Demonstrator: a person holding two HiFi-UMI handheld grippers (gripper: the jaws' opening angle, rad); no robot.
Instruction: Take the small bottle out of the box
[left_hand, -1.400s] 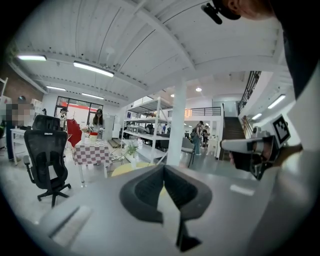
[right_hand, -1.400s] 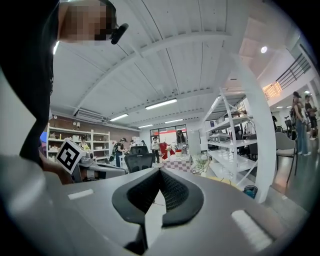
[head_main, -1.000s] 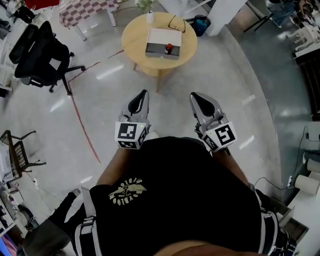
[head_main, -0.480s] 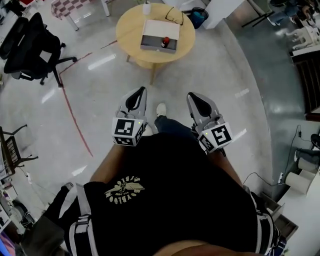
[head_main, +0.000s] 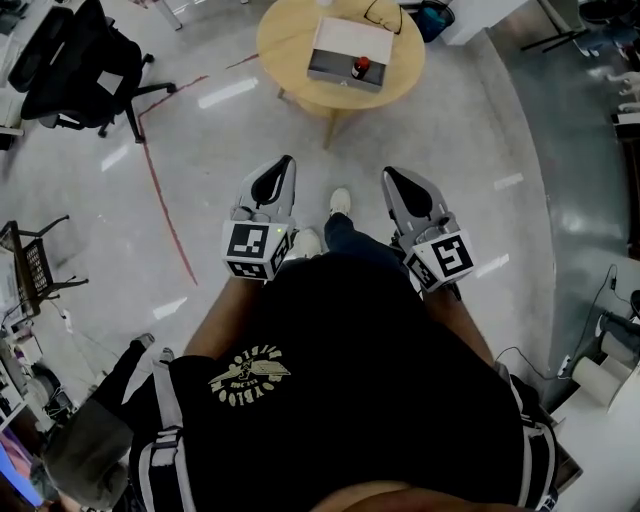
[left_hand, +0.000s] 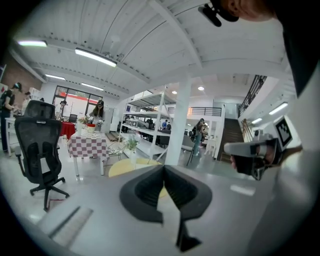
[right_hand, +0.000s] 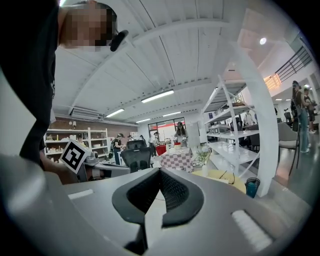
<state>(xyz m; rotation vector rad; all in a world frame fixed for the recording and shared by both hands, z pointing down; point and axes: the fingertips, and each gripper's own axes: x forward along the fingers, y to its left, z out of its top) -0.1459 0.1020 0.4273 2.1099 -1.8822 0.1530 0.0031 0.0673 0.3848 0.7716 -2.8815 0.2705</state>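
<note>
I've taken a step; my left gripper (head_main: 283, 165) and right gripper (head_main: 393, 177) keep jaws together, empty, with the small bottle (head_main: 361, 67) in its box (head_main: 340, 45) still well ahead.

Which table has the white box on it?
The round wooden table: the white box sits on its bare yellow top. The other one, the checkered-cloth table, stands farther back.

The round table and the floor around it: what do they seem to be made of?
Round table: probably wood or laminate, matte; even pale tan top.
Floor: perhaps polished concrete, glossy; grey, with ceiling lights mirrored as bright streaks.
</note>
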